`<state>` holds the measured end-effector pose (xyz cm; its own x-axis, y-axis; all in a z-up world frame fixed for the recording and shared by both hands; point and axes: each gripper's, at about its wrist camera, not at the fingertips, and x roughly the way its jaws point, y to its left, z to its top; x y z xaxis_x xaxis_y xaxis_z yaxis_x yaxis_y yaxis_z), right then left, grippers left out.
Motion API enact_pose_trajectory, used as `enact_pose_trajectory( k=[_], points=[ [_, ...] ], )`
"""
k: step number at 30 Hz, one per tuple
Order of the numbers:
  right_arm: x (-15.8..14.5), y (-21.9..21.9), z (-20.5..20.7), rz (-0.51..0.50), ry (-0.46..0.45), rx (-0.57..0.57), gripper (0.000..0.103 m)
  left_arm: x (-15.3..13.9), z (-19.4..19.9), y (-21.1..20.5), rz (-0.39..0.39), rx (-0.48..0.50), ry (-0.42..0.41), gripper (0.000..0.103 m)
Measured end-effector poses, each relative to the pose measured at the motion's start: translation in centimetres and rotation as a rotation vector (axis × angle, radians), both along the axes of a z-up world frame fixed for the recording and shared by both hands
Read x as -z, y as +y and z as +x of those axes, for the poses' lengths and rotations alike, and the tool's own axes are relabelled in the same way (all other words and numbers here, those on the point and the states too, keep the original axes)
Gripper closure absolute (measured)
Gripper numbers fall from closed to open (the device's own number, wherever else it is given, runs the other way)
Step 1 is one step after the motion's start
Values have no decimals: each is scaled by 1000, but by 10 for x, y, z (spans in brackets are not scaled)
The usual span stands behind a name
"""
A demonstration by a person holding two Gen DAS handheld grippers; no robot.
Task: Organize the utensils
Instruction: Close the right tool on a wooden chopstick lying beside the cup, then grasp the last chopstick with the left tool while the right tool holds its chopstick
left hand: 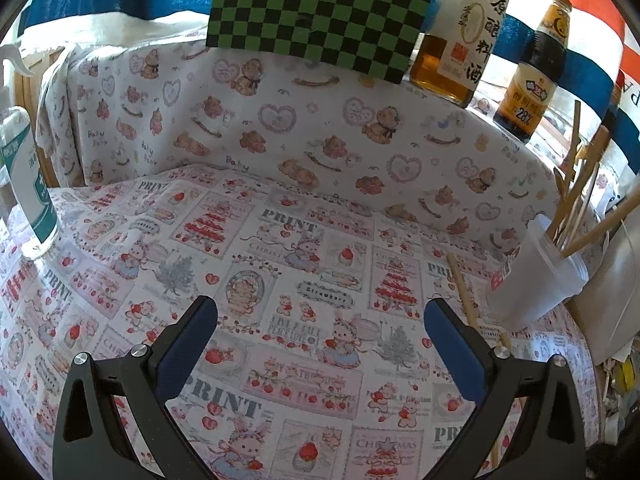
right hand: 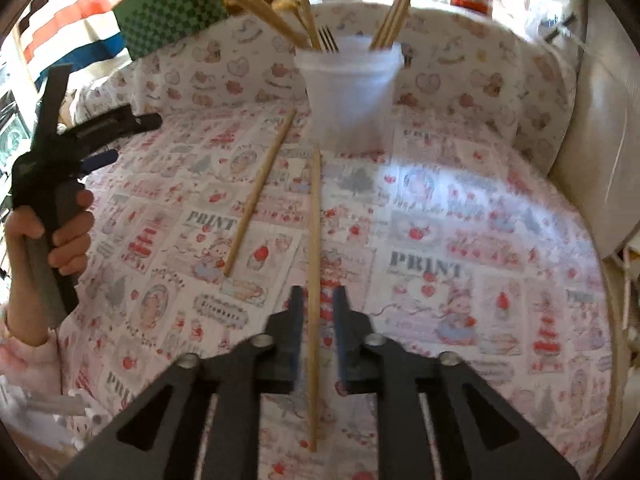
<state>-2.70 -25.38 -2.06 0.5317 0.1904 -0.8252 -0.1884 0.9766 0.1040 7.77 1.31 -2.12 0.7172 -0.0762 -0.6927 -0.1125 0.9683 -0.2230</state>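
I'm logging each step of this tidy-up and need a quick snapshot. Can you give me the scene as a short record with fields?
surface: table under a printed cloth
container: translucent cup, upright at the far side
in cup: wooden chopsticks and a fork
loose items: two chopsticks, near chopstick and left chopstick, lying apart on the cloth
right gripper: jaws narrowly apart, near chopstick between them, no visible pad contact
left gripper: wide open, empty
background: two bottles, checkered board
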Motion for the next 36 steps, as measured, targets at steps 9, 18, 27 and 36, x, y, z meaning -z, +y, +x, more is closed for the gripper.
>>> enact_pose_trajectory(
  k=[9,18,27,36],
  points=[
    [-27,16,62,12,-35,-10,81,-5,-3,-20,197,-3,-61,0],
    [6,26,123,4,19,6,85,3,2,-19,200,14,-35,0],
    [25,33,130,-38,7,-44,96,-19,22,-29,119,24,-24,0],
    [-11,-36,102,134,-101,42,96,0,92,-68,-26,160,196,36]
  ],
)
